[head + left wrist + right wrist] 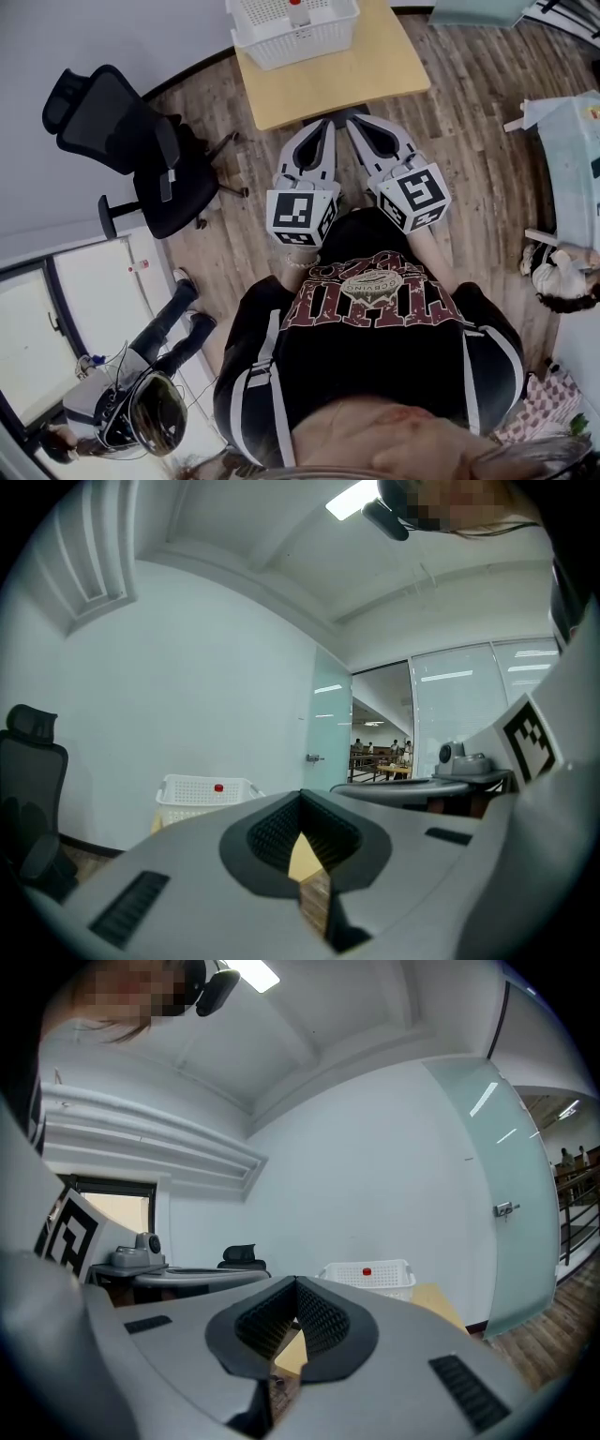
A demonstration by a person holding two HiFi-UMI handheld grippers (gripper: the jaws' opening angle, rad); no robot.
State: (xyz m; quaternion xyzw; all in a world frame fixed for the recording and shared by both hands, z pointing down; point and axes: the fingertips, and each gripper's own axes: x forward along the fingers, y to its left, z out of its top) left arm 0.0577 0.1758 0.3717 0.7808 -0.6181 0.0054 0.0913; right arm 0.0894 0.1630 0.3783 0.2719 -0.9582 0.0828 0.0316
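In the head view I hold both grippers side by side in front of my chest, above the wood floor. They point at a small light-wood table (347, 80). My left gripper (325, 123) is shut, its jaws meeting at the tip with nothing between them. My right gripper (360, 121) is also shut and empty. A white mesh basket (292, 33) stands on the table's far end with a small red-topped thing (296, 7) inside. The left gripper view shows the left gripper (302, 794) with the basket (202, 799) beyond it. In the right gripper view the basket (370, 1277) lies past the right gripper (295, 1282).
A black office chair (131, 150) stands to the left by the wall. A person in a helmet (141, 412) is at the lower left, and another person (562, 281) is at the right beside a pale table (572, 150). A frosted glass door (506, 1213) is on the right.
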